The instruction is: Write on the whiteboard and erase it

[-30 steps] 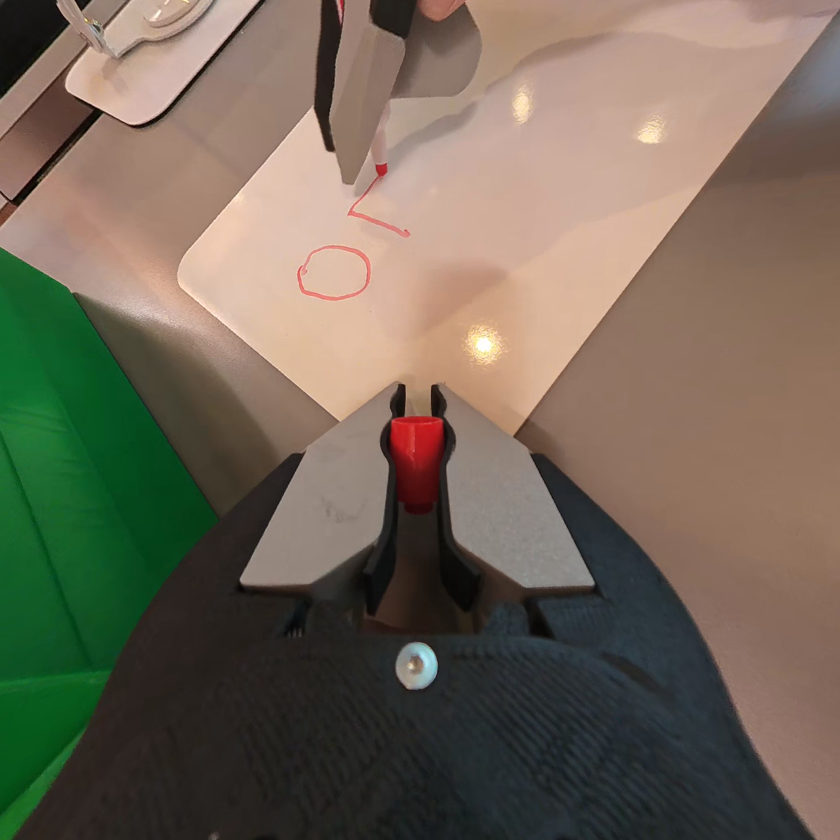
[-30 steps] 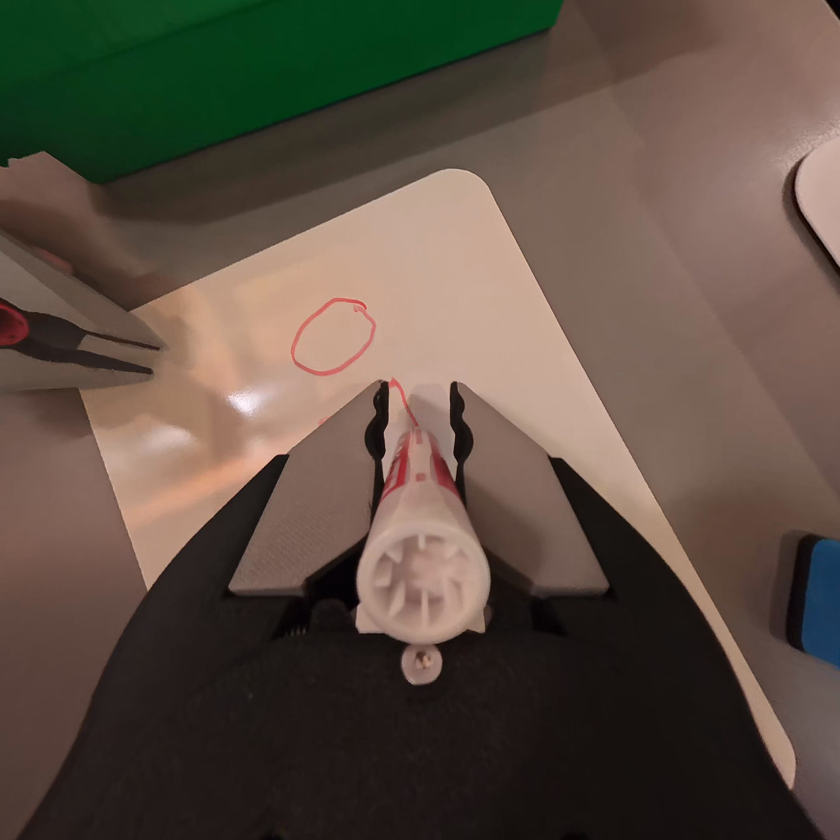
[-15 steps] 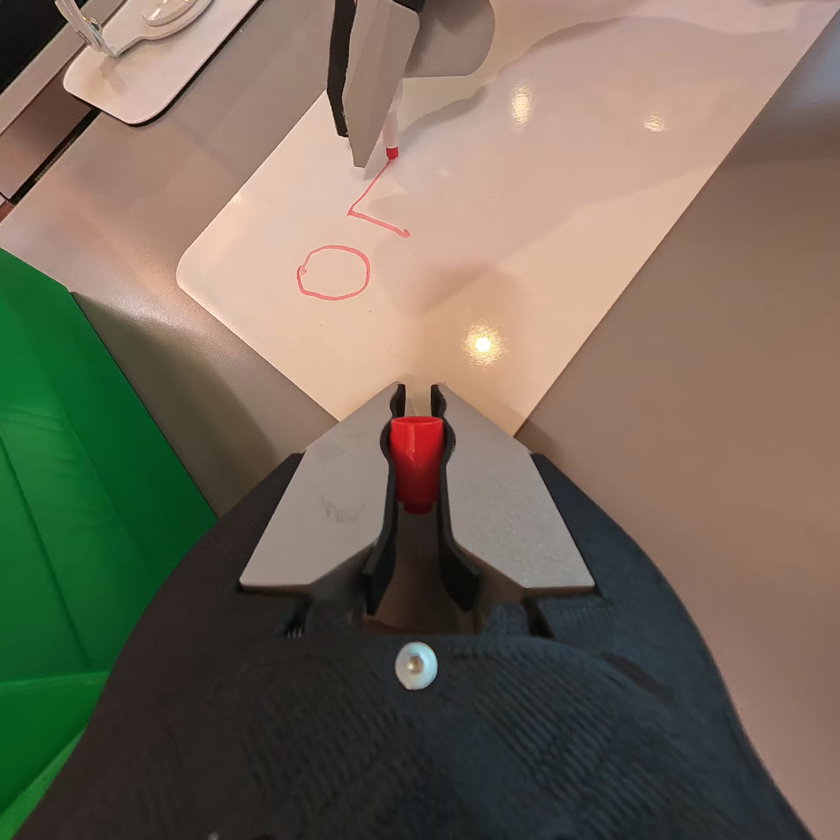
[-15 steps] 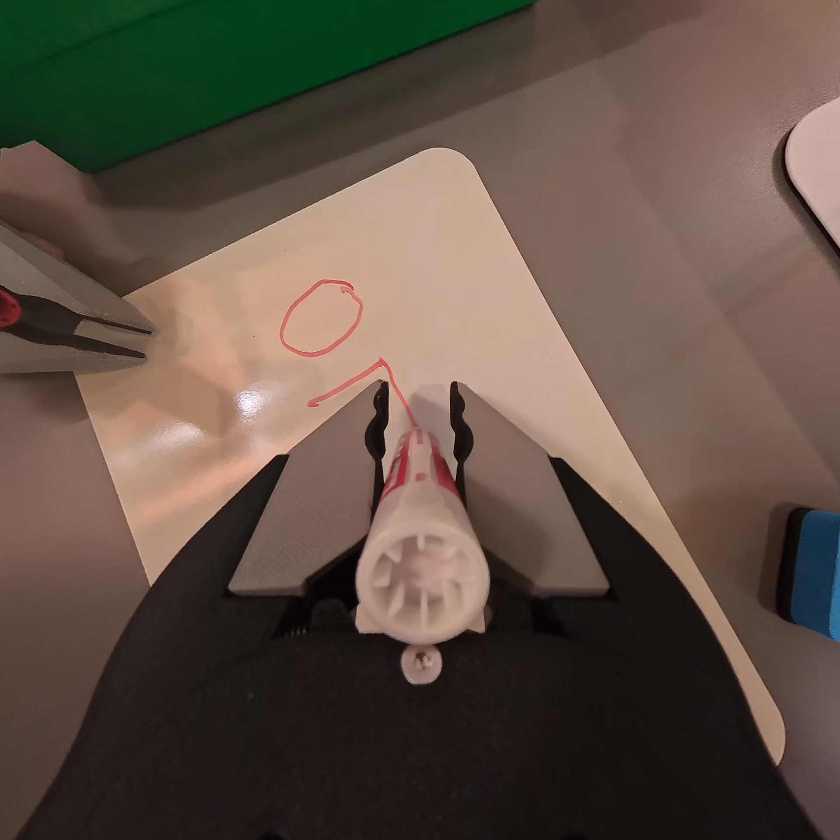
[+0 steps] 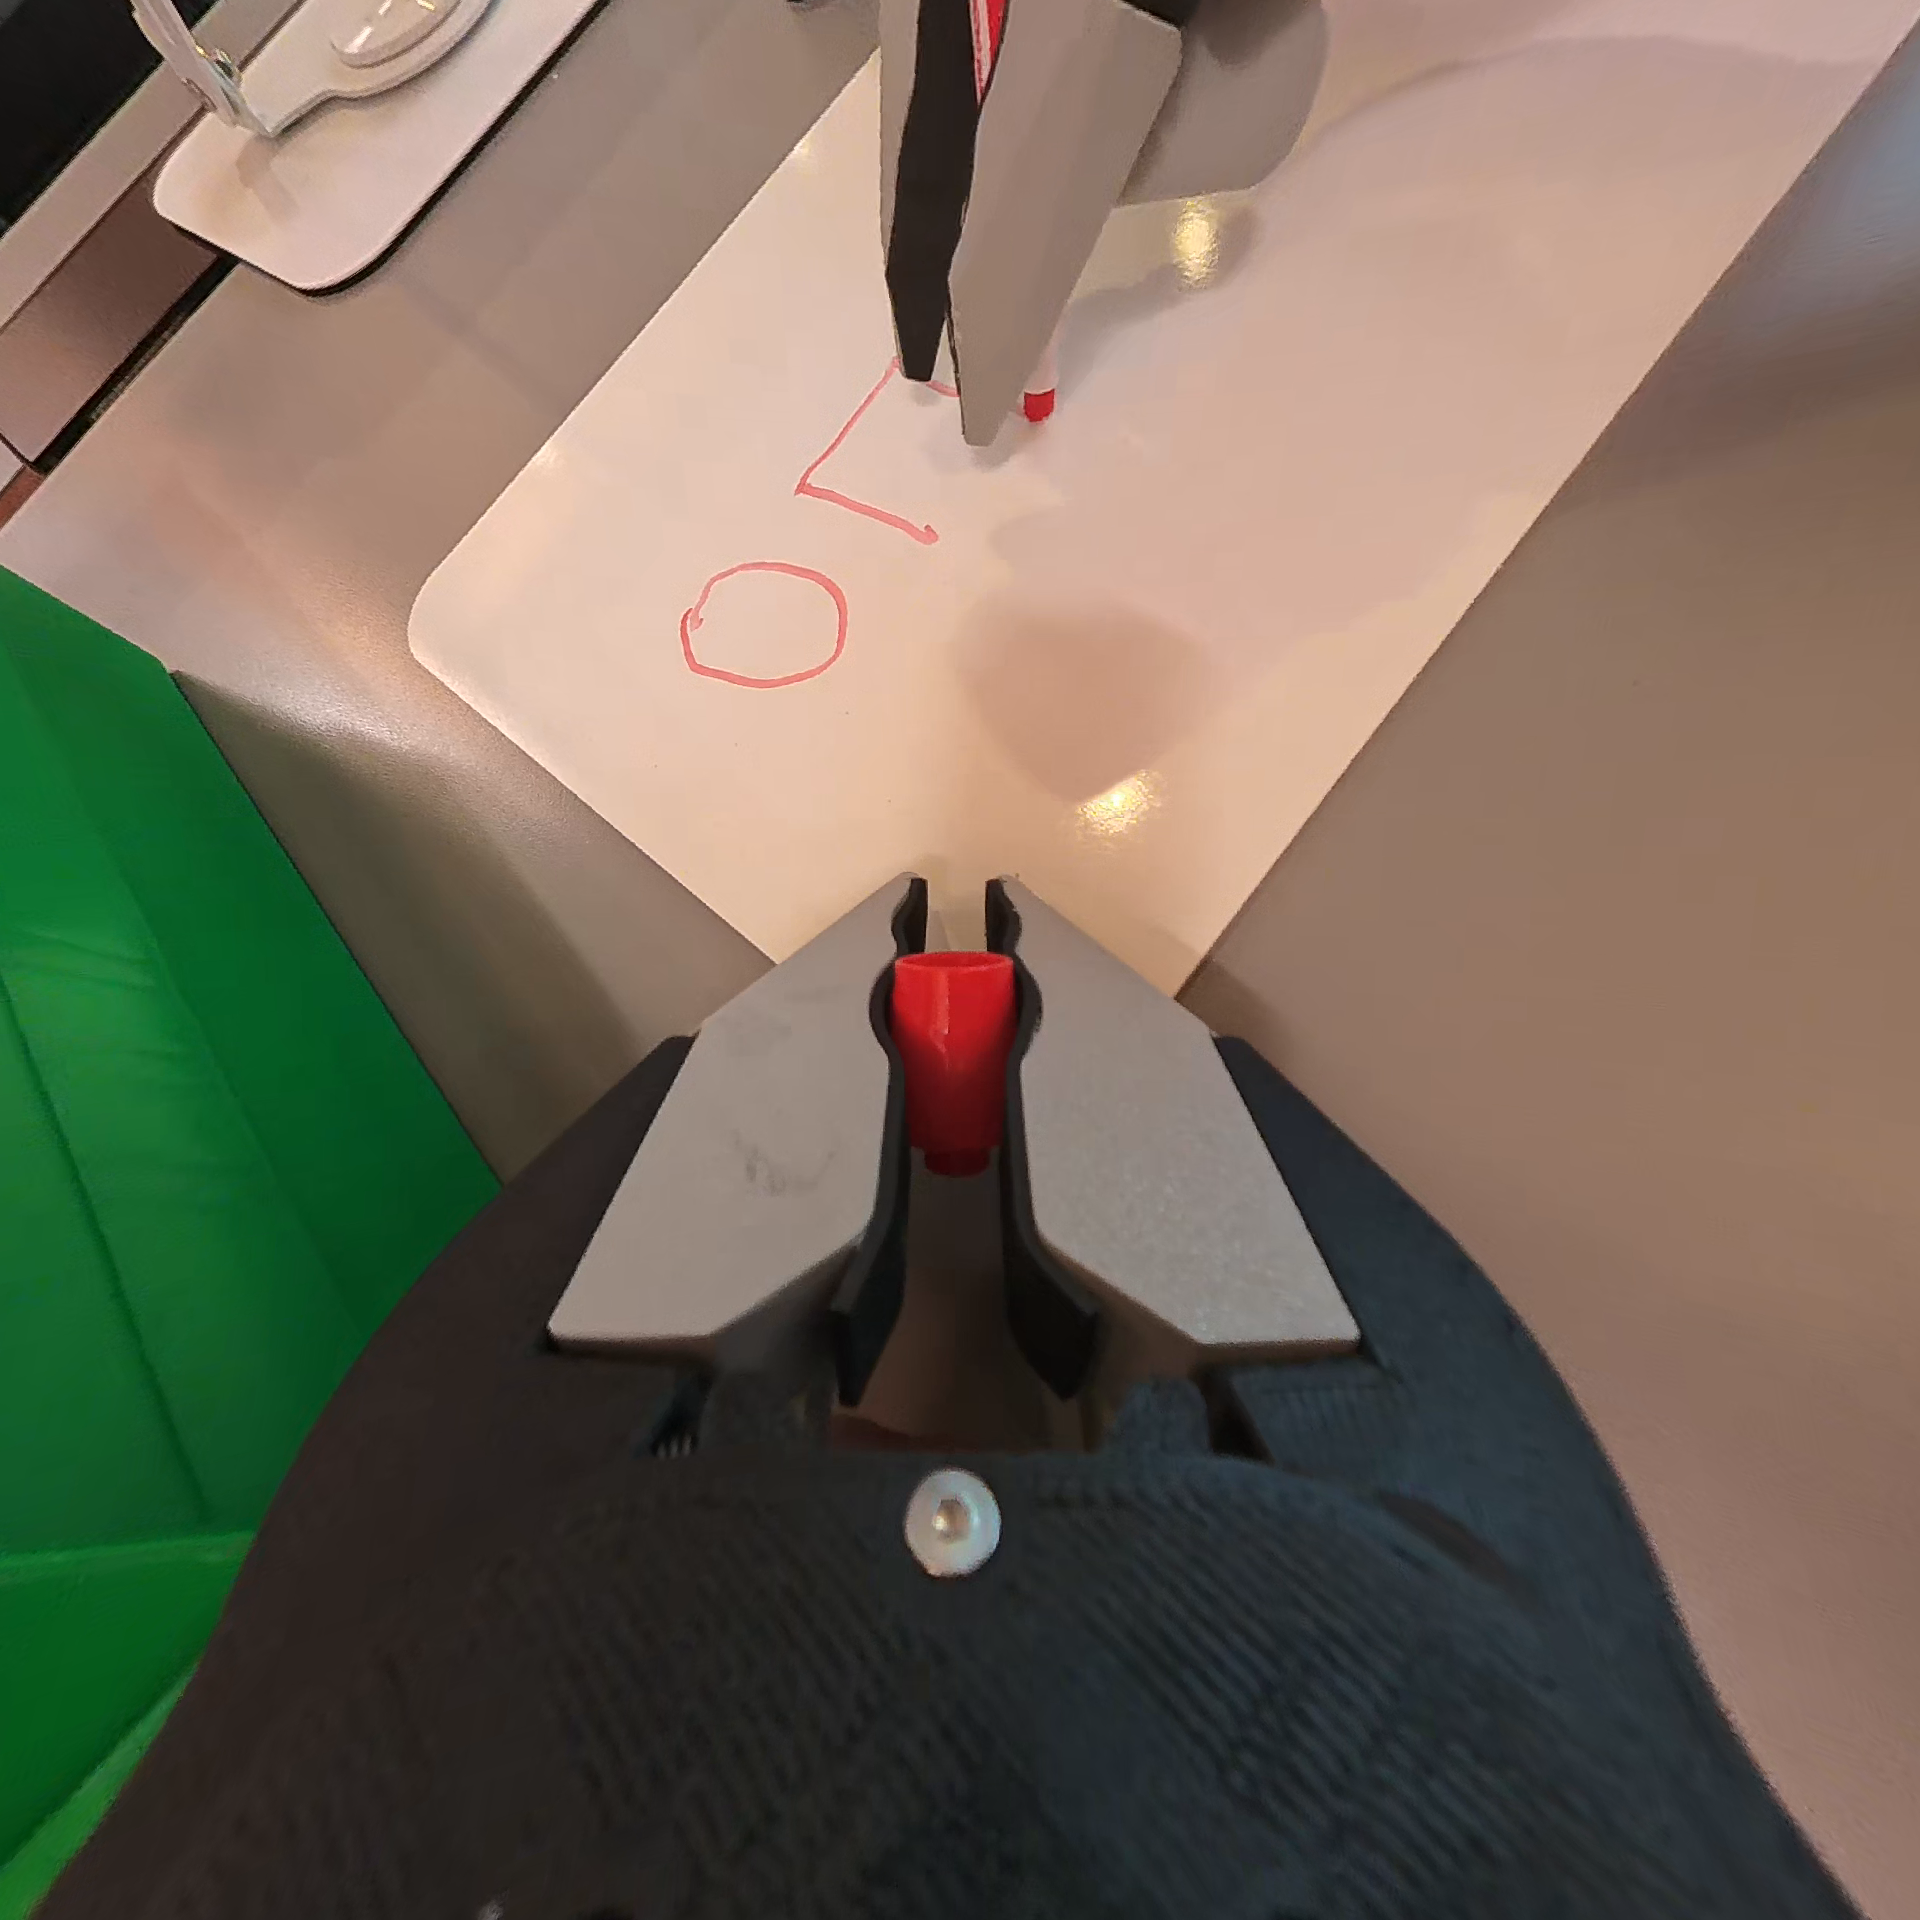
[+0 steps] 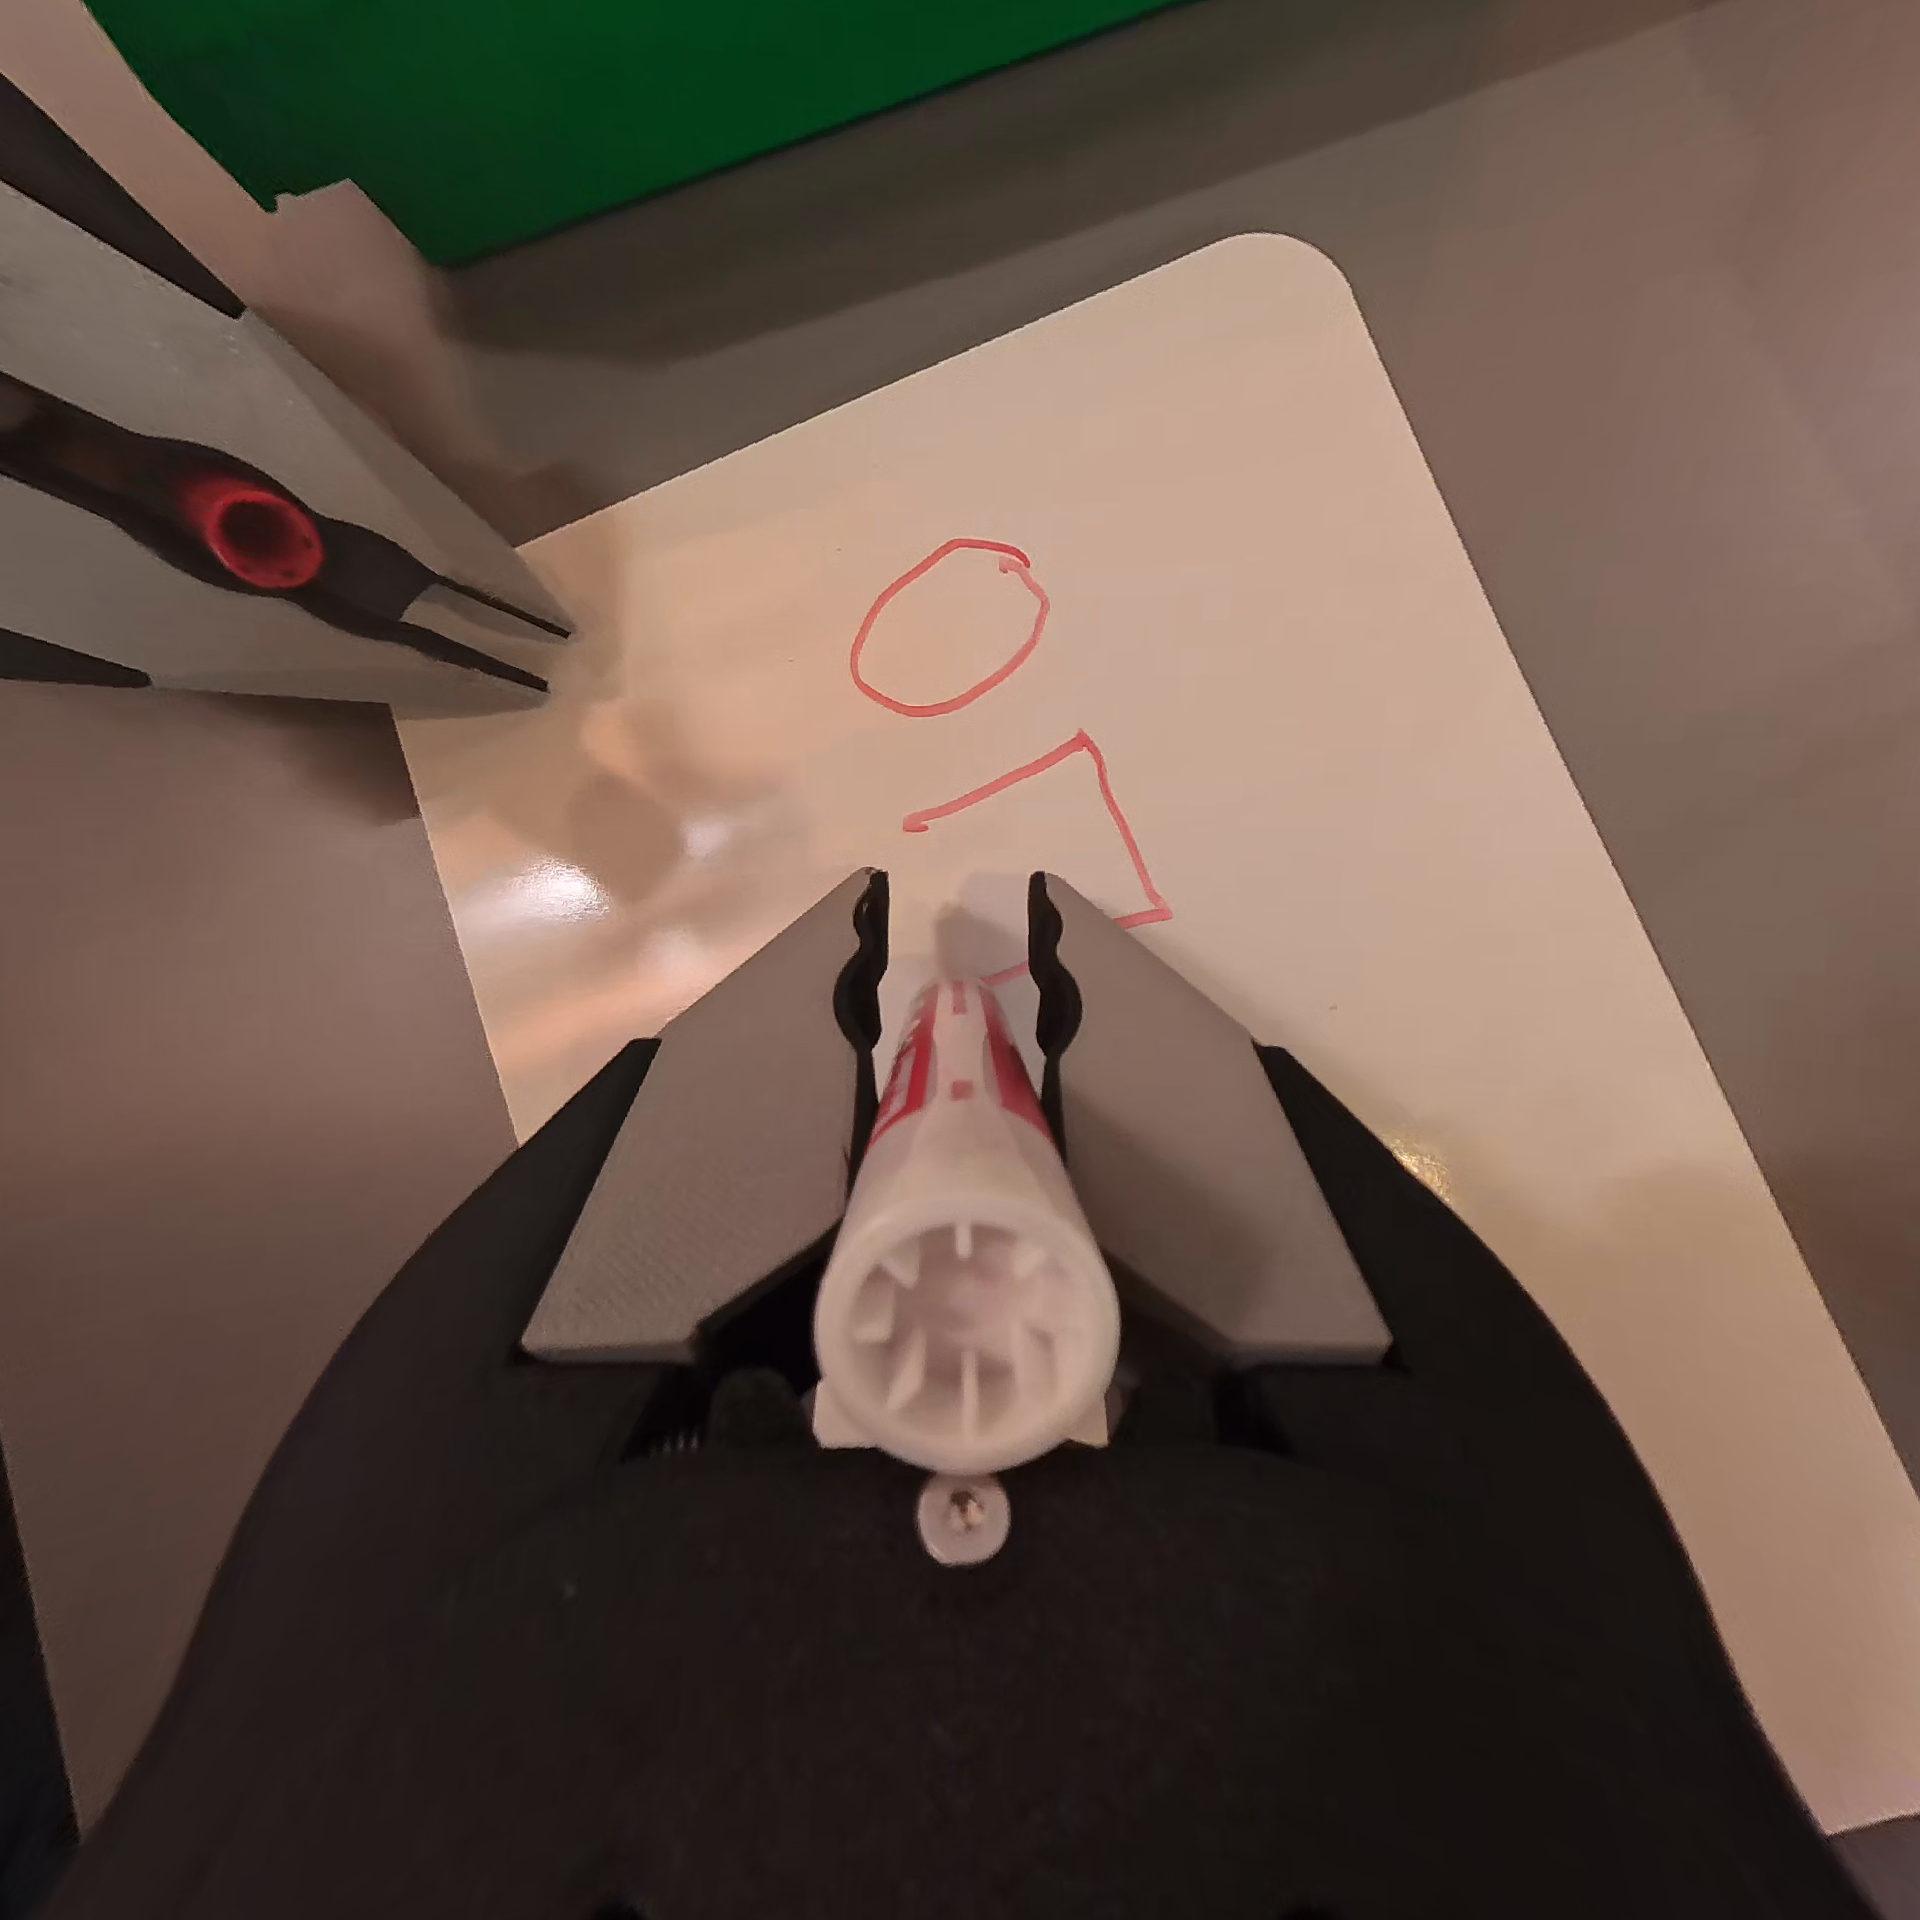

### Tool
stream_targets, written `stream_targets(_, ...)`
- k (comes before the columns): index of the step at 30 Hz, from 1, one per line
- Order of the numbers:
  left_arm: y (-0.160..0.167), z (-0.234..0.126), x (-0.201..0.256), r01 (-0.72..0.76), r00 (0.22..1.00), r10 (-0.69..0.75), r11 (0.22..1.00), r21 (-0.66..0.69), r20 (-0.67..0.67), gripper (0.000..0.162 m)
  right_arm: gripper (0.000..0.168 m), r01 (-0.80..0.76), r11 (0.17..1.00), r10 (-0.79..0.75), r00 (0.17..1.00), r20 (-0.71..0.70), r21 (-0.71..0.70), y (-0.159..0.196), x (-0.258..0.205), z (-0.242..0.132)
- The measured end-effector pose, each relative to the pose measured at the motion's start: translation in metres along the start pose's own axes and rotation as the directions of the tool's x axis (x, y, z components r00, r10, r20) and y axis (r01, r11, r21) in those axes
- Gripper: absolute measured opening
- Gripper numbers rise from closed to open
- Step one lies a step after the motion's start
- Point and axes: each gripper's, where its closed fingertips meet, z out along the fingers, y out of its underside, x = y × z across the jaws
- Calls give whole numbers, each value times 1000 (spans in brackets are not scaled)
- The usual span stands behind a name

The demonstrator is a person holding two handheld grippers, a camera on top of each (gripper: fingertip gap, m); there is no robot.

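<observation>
1. The whiteboard [image 5: 1299, 540] lies flat on the table [image 5: 1621, 935]; from its middle toward 1 o'clock in the left wrist view its surface is bare.
2. The right tool [image 5: 951, 400] stands over the board at 12 o'clock, its marker [image 5: 1039, 400] tip at the surface, blocking passage there.
3. The left tool [image 6: 556, 655], gripping a red cap [image 6: 260, 532], hangs over the board's corner at 10 o'clock in the right wrist view.
4. A green box [image 5: 156, 1039] walls off the table's edge at 9 o'clock in the left wrist view.
5. A small white board with a metal clip [image 5: 343, 156] sits at 11 o'clock.
6. Bare table runs from 2 to 4 o'clock.
</observation>
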Motion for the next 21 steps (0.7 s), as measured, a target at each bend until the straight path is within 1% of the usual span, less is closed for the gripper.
stream_targets(6, 0, 0, 0, 0, 1000, 0, 1000, 0, 0, 10, 26, -7, 1000, 7, 1000, 15, 15, -9, -3, 7)
stream_targets(15, 0, 0, 0, 1, 1000, -1, 1000, -1, 2, 10, 26, 30, 999, -30, 999, 25, 14, -30, -13, 24)
stream_targets(18, 0, 0, 0, -1, 1000, 1, 1000, 0, 3, 10, 26, 28, 999, -28, 999, 25, 19, -30, -13, 24)
stream_targets(21, 0, 0, 0, 0, 1000, 0, 1000, 0, 2, 10, 26, -15, 997, 13, 1000, 17, 74, -32, -6, 12)
